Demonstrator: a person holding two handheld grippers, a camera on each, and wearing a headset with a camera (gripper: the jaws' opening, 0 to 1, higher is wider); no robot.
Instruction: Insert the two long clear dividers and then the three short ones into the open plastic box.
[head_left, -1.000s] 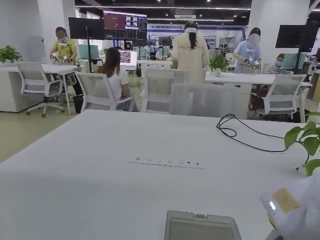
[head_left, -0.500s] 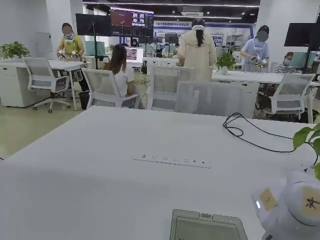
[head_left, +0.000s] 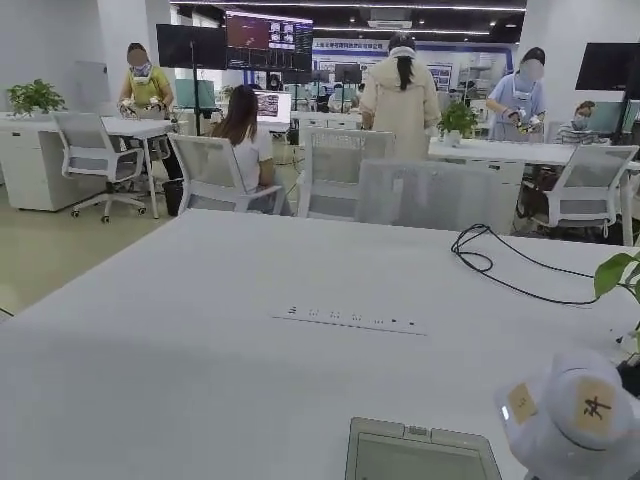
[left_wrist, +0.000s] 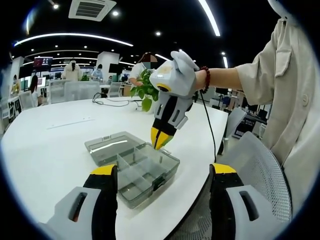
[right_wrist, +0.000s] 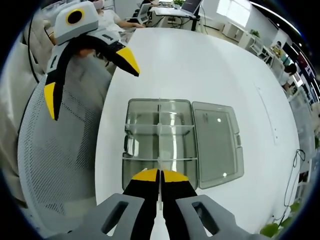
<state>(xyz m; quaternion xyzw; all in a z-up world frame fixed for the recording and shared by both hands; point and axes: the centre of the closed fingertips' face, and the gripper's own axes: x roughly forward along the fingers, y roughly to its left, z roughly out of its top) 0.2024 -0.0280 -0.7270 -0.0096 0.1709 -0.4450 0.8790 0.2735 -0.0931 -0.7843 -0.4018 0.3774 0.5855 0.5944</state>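
Note:
The open clear plastic box (right_wrist: 159, 145) lies on the white table, its lid (right_wrist: 216, 142) flat beside it. Clear dividers stand in it: one along the middle and two across. My right gripper (right_wrist: 160, 176) hangs just over the box's near edge, shut on a thin clear divider (right_wrist: 159, 165) seen edge-on. In the left gripper view the right gripper (left_wrist: 161, 140) points down at the box (left_wrist: 135, 162). My left gripper (left_wrist: 164, 172) is wide open and holds nothing, off the table's edge; it also appears as the left gripper (right_wrist: 90, 65). In the head view the lid (head_left: 420, 455) and the right gripper (head_left: 575, 420) sit at the bottom.
A mesh office chair (right_wrist: 60, 150) stands by the table edge under the left gripper. A power strip (head_left: 350, 320) is set in the table's middle, a black cable (head_left: 500, 265) lies at the far right, and a plant (head_left: 622, 275) is at the right edge. People work at desks beyond.
The head camera has shifted a little. The right gripper has come further into the bottom right of the head view; the lid stays put.

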